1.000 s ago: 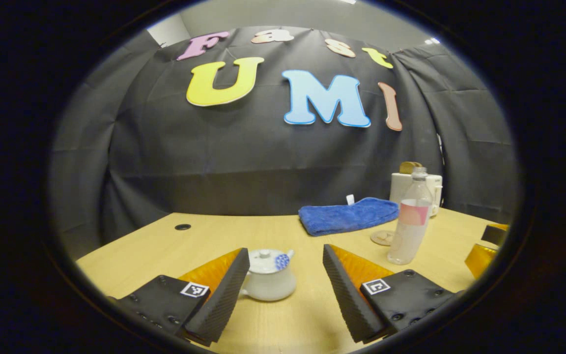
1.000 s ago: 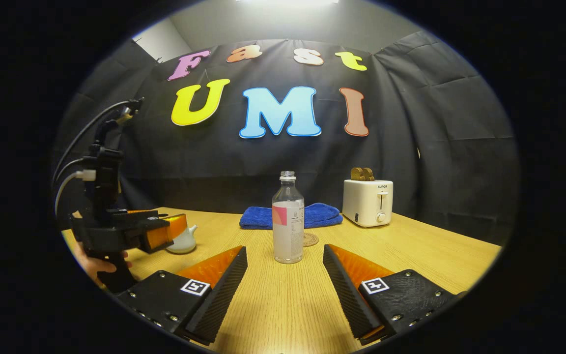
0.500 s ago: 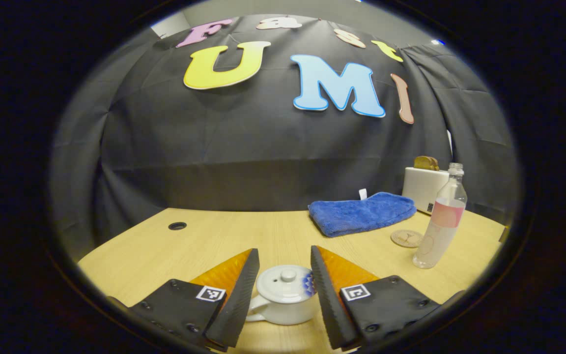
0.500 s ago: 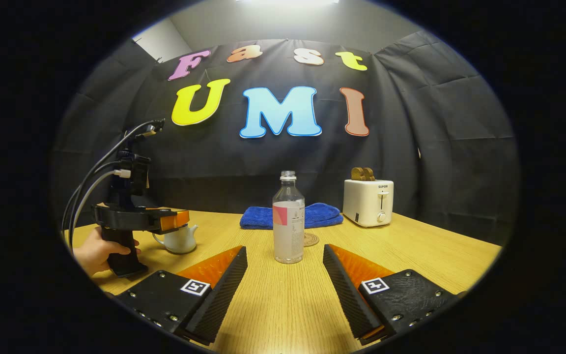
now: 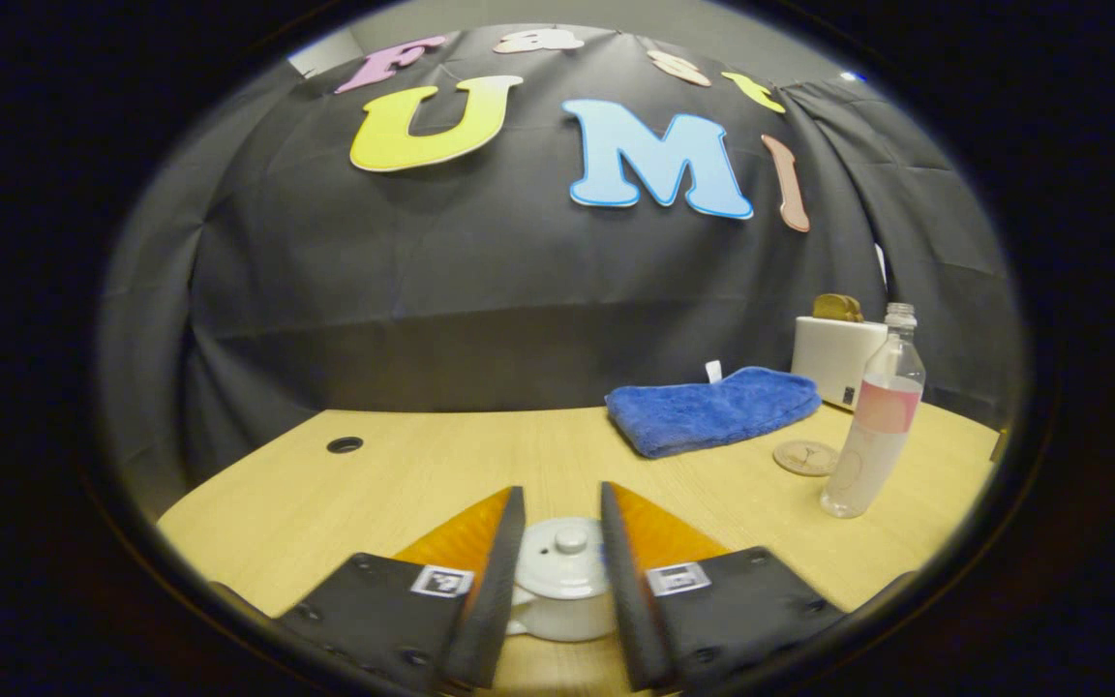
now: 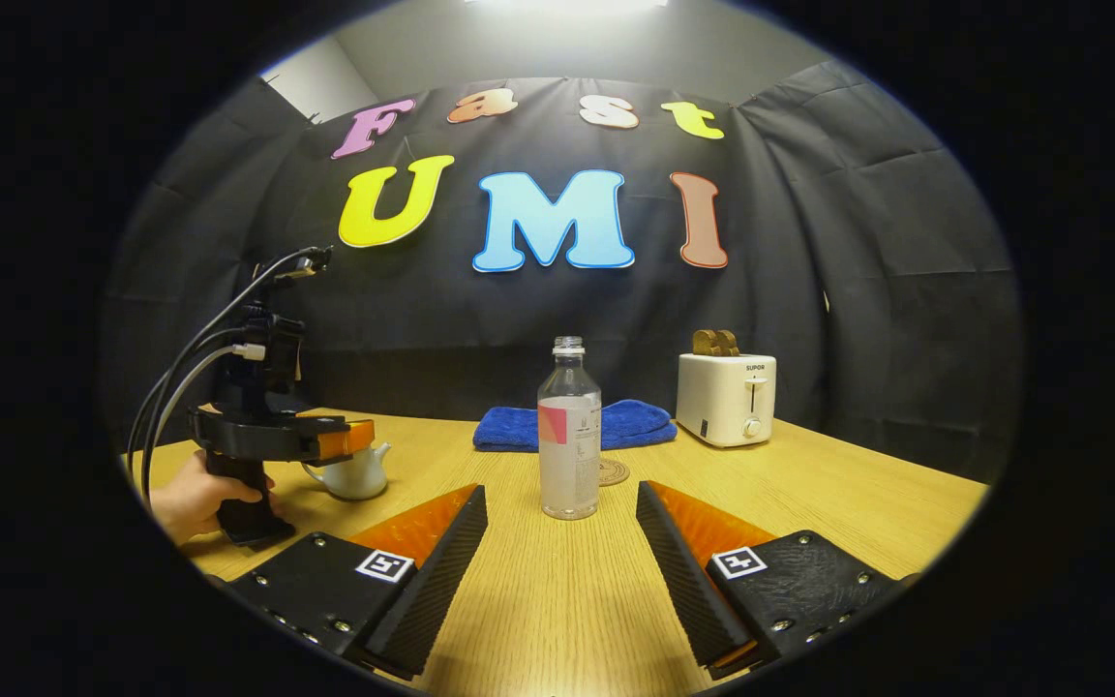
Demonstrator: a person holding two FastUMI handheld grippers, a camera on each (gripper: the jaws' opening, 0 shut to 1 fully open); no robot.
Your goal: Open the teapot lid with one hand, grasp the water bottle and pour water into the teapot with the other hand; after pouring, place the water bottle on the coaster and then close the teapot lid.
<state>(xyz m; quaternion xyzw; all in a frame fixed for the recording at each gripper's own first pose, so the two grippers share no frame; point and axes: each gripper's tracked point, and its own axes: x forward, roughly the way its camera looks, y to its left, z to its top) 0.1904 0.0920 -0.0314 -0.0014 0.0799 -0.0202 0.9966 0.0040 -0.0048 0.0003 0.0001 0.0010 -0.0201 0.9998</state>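
Left gripper [image 5: 557,552] flanks the lid [image 5: 562,560] on the teapot [image 5: 559,612], nearly pinching (contact unclear), set to lift; right gripper [image 6: 557,542] spread wide, facing the bottle [image 6: 568,436] for grasping.

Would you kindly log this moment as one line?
left gripper: fingers flank teapot lid, lid on | right gripper: open | water bottle: upright, ungrasped
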